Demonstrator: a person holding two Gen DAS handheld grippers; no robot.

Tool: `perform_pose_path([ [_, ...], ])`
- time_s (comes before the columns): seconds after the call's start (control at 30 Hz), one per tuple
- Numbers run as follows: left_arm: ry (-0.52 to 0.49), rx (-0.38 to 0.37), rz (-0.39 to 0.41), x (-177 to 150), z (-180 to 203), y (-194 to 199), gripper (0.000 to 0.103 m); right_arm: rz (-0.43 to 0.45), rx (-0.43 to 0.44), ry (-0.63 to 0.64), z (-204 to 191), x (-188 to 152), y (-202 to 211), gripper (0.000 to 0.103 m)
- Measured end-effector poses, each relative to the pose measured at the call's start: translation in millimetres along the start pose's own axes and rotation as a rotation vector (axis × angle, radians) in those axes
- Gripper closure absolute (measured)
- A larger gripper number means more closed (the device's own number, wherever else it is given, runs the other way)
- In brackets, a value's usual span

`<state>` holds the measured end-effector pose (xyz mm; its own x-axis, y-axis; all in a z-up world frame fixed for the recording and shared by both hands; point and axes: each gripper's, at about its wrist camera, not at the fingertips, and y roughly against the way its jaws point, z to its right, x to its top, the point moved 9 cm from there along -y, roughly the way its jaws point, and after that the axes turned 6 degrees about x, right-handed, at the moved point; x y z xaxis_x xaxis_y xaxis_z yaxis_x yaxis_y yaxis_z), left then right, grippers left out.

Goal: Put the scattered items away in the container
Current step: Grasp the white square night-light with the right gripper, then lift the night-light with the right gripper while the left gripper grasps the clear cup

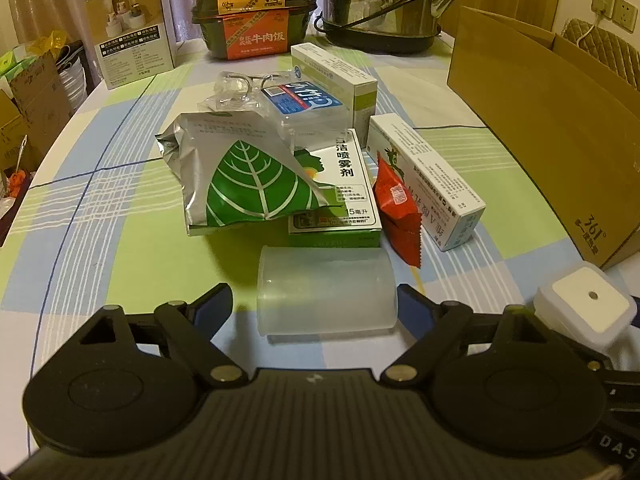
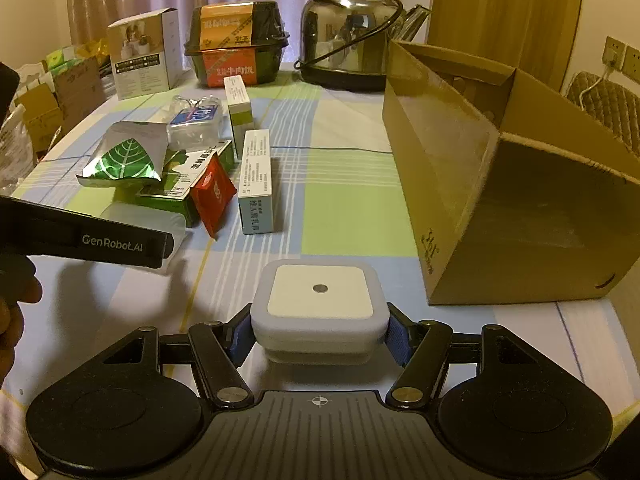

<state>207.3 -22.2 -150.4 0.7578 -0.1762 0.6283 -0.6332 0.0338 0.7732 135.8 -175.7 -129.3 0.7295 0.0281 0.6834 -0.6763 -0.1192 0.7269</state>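
A translucent plastic cup (image 1: 326, 292) lies on its side on the checked tablecloth. My left gripper (image 1: 316, 300) is open, one finger on either side of the cup and a gap on the left. My right gripper (image 2: 320, 336) is shut on a white square night light (image 2: 320, 300), also visible in the left wrist view (image 1: 588, 308). The open cardboard box (image 2: 500, 184) stands just right of it. Behind the cup are a leaf-printed foil pouch (image 1: 240, 176), a green spray box (image 1: 344, 200), a red sachet (image 1: 396, 208) and a white medicine box (image 1: 424, 180).
Farther back lie a white-green box (image 1: 336, 76) and a clear case with a blue label (image 1: 304, 108). A steel kettle (image 2: 352, 36), an instant rice bowl (image 2: 236, 44) and a product box (image 2: 144, 52) line the table's far edge. The left gripper's body (image 2: 112, 240) crosses the right wrist view.
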Motion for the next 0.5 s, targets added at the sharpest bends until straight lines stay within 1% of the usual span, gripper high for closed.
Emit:
perform_pose_path([
  [0.13,0.003,-0.003,0.001,1,0,-2,0.020,0.009,0.002,-0.010,2,2,-4,0.035],
  [0.2,0.002,-0.002,0.001,2,1,-3,0.025,0.012,0.007,-0.022,4,4,-5,0.035],
  [0.23,0.002,-0.003,0.000,2,1,-4,0.026,0.013,0.010,-0.029,5,4,-6,0.035],
  [0.47,0.021,-0.002,-0.004,0,-1,-7,0.026,0.010,0.006,-0.030,7,9,-15,0.035],
  [0.5,0.023,-0.002,-0.005,0,-1,-8,0.026,0.009,0.003,-0.025,6,10,-17,0.033],
])
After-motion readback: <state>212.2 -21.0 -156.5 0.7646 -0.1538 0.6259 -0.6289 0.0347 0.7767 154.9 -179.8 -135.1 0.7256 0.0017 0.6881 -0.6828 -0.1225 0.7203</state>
